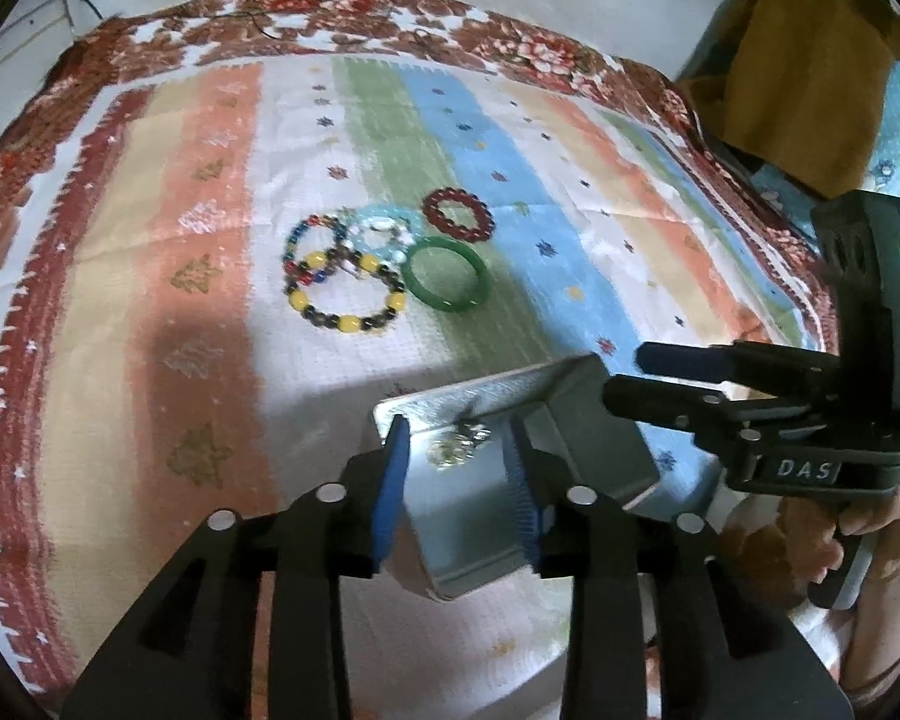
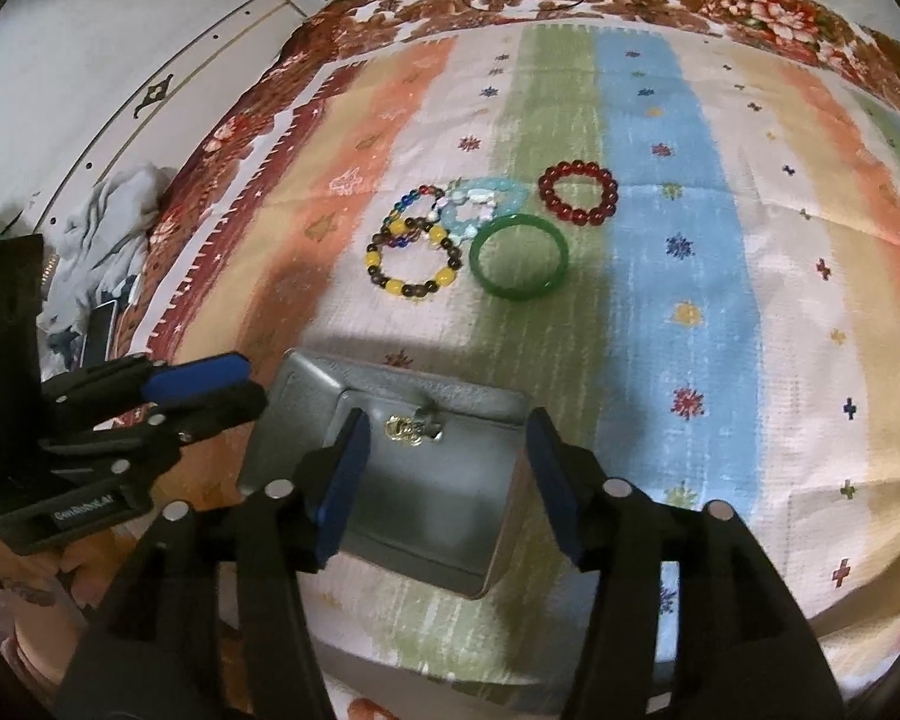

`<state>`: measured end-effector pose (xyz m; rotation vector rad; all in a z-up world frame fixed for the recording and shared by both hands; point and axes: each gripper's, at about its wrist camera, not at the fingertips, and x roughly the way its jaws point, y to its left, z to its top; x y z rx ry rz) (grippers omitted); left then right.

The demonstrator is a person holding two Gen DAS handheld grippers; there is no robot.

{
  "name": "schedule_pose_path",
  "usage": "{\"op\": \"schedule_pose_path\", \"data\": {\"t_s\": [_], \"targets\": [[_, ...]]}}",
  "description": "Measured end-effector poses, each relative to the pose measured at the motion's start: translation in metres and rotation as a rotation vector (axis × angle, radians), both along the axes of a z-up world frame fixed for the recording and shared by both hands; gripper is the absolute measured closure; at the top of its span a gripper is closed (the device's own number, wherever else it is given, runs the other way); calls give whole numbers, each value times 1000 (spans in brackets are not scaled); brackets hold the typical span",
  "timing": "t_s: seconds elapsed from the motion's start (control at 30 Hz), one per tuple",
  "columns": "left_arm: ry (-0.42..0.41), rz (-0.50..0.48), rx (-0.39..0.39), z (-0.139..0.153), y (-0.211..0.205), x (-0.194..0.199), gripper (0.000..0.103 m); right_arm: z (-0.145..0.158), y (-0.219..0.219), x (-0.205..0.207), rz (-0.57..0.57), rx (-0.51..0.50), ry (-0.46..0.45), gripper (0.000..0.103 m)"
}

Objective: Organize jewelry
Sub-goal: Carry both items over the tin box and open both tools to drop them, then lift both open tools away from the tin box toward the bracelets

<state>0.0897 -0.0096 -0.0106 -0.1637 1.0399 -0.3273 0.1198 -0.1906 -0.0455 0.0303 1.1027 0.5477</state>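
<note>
From the left wrist, the left gripper (image 1: 459,474) has its blue fingers (image 1: 390,480) on both sides of a small grey metal box (image 1: 510,420), and they look pressed on its walls, so it is grasping the box. The box sits tilted, its long side running away to the right. A little shiny trinket (image 1: 456,447) lies inside, too blurry to name. Further off lie a green bangle (image 1: 447,274), a red bead bracelet (image 1: 457,213) and a yellow and brown bead bracelet (image 1: 345,294). The right gripper (image 1: 648,372) comes in from the right, cut off by the edge. From the right wrist, the right gripper (image 2: 444,480) hangs over the same box (image 2: 390,480) with its fingers spread wide, released, touching nothing. The left gripper (image 2: 234,384) shows at the left, and its grip is hard to see here. Everything rests on a striped cloth (image 2: 720,240) with a flowery border, beside a white wall.
</note>
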Motion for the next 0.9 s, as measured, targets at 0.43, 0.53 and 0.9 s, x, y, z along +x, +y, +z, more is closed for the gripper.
{"op": "schedule_pose_path", "data": {"t_s": [0.43,0.53,0.9], "targets": [[-41,96,120,-8,29,23,45,-6,-7,21,-39,-29,-18,33],[-62,94,140,-7,29,29,36,-8,-6,27,-48,-36,-15,28],[-94,113,195,-10,29,41,16,-5,-5,38,-48,-58,-52,10]]}}
